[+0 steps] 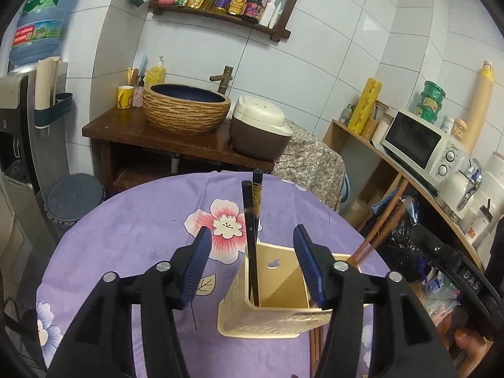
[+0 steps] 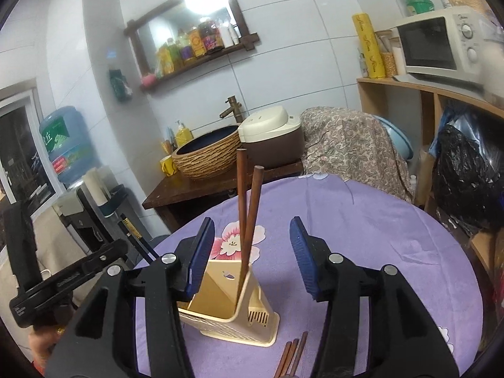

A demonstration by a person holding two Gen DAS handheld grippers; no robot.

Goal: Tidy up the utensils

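- Two compartments divide the cream holder, which stands upright on the purple floral cloth of the round table.
- Two dark chopsticks stand in its left compartment, one with a gold-patterned band near the top.
- Two brown chopsticks stand in the right compartment, crossing as they lean.
- Three more brown sticks lie on the cloth just beside the holder's base.
- Left gripper: jaws wide apart, nothing between them, hovering over the holder.
- Right gripper: jaws likewise spread wide, empty, above the holder.
- Behind, a woven basin sits on a dark wooden counter beside a rice cooker.
- Microwave carries a small logo that looks like "Midea".
- Water jug label shows large Chinese characters; too warped to read surely.
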